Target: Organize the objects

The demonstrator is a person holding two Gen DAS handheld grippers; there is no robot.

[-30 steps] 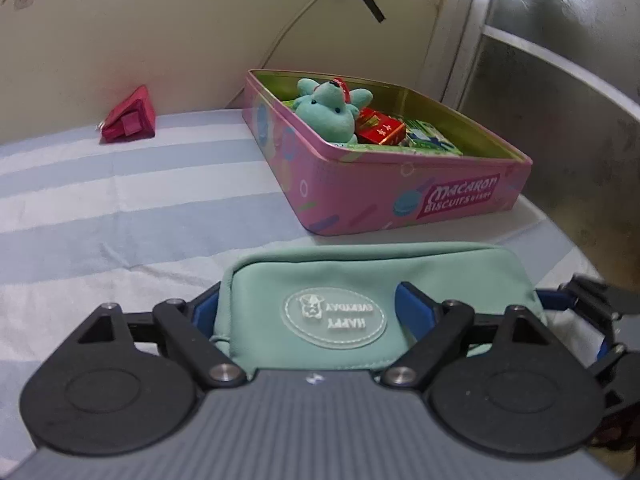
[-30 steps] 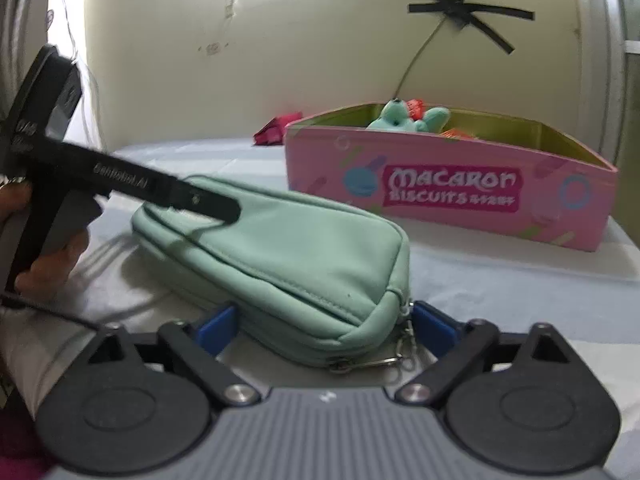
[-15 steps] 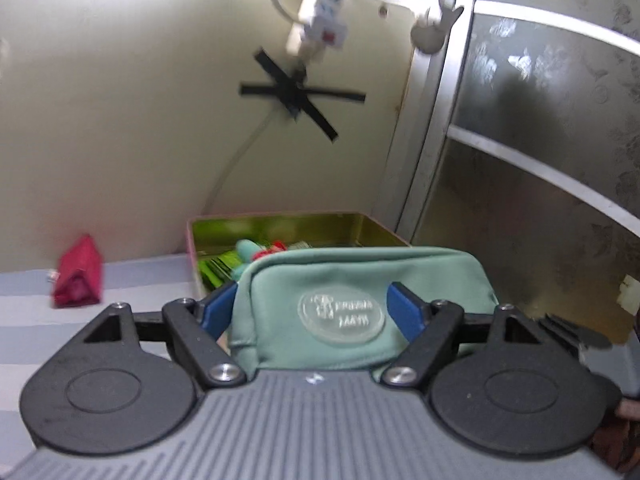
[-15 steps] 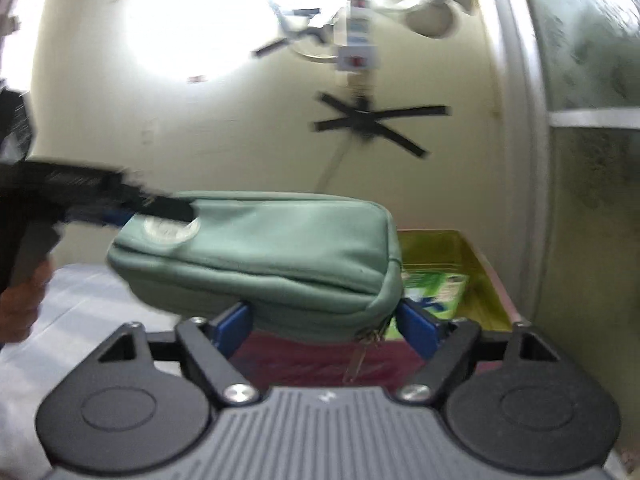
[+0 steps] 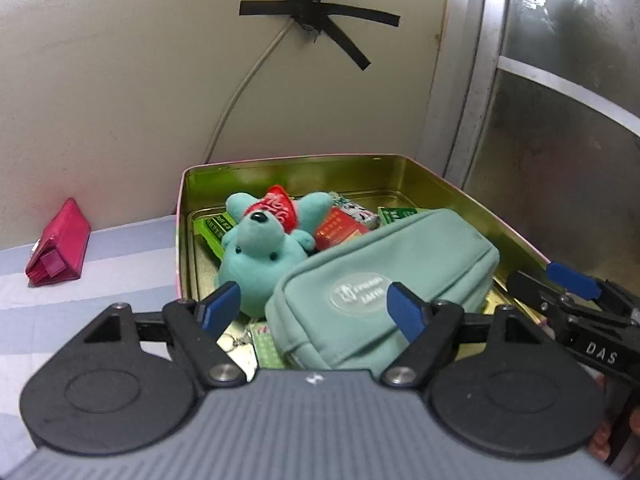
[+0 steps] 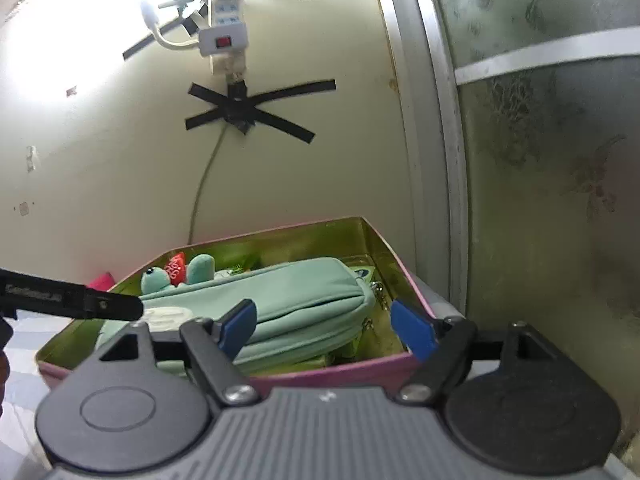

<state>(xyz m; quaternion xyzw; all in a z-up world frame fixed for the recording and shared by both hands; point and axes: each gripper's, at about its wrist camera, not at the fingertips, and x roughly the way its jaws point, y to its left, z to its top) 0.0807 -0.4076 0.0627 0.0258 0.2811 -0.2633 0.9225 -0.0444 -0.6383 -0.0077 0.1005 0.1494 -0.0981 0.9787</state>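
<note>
1. Seeing red wallet (image 5: 58,252) lying on the striped cloth (image 5: 100,280), well left of the pink tin (image 5: 182,216), not yet stowed.
2. Seeing teal plush bear (image 5: 260,256) sitting in the tin's left half, on top of small green and red packets.
3. Seeing mint pouch (image 5: 384,264) lying inside the tin, running diagonally, touching the bear and resting on the packets.
4. Reading left gripper (image 5: 312,312) as partly open, jaws having just been closing a little. Seeing the pouch's badge end between the pads, with a clear gap at the left pad, so holding nothing.
5. Reading right gripper (image 6: 326,326) as partly open too, jaws having just been closing. Seeing the pouch's zipper end between the pads, right pad standing clear of it, so not gripping.
6. Judging step in hand: finishing the 2-handed placement of the pouch into the tin, letting go.
7. Judging next move: backing both grippers out without snagging the zipper pull, then going left for the wallet. Needing a pinch across its folded edge and a free spot in the tin.
</note>
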